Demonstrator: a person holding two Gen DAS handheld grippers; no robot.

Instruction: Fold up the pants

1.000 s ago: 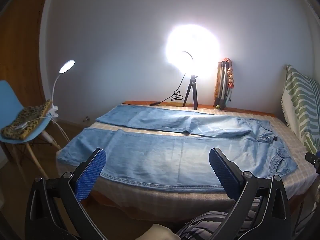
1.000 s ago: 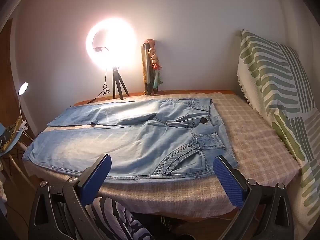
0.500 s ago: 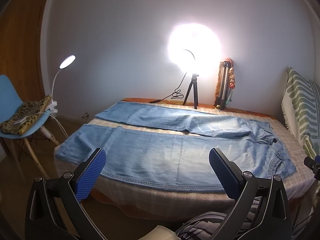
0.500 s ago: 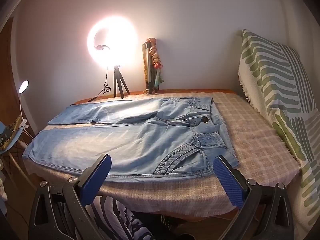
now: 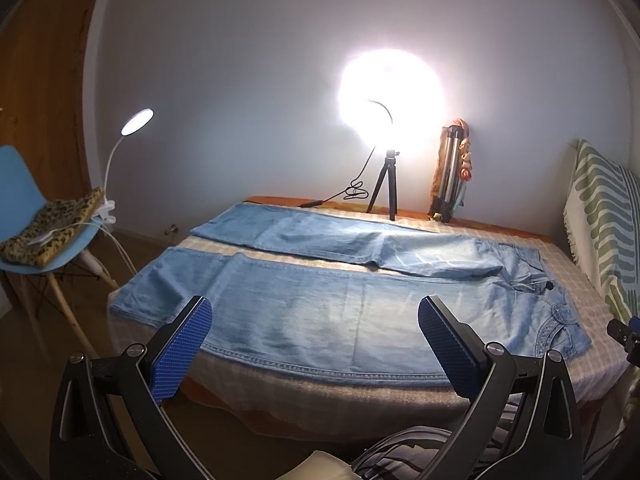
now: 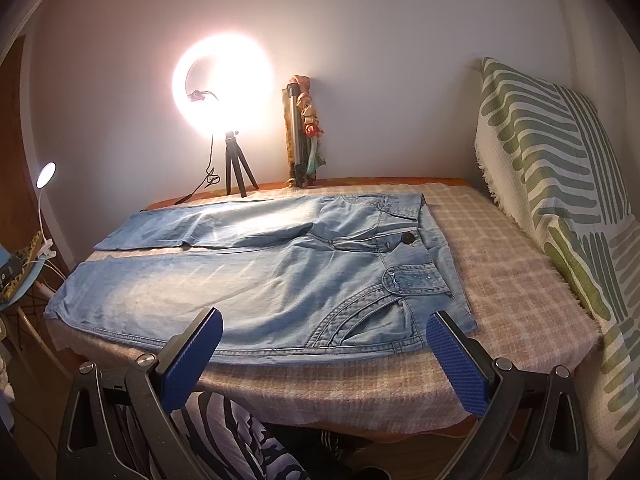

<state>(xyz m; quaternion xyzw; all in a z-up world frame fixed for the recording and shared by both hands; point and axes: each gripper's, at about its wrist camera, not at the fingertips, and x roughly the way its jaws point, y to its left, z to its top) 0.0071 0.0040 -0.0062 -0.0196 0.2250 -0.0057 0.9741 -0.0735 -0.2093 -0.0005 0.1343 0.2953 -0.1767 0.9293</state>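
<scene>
A pair of light blue jeans (image 5: 320, 304) lies flat and spread out on a checked bed cover (image 5: 320, 396), legs pointing left and waist to the right. They also show in the right wrist view (image 6: 256, 280), with the waistband and pocket on the right. My left gripper (image 5: 316, 344) is open and empty, held back from the bed's near edge in front of the near leg. My right gripper (image 6: 324, 352) is open and empty, in front of the near edge by the pocket. A bit of the right gripper (image 5: 624, 336) shows at the left view's right edge.
A lit ring light on a tripod (image 5: 388, 184) and a folded tripod (image 5: 452, 176) stand at the bed's far side by the wall. A green striped pillow (image 6: 560, 184) leans at the right. A blue chair (image 5: 24, 216) with a clip lamp (image 5: 136, 124) stands at the left.
Both grippers have drawn back slightly from the bed and stay open. The jeans have not moved.
</scene>
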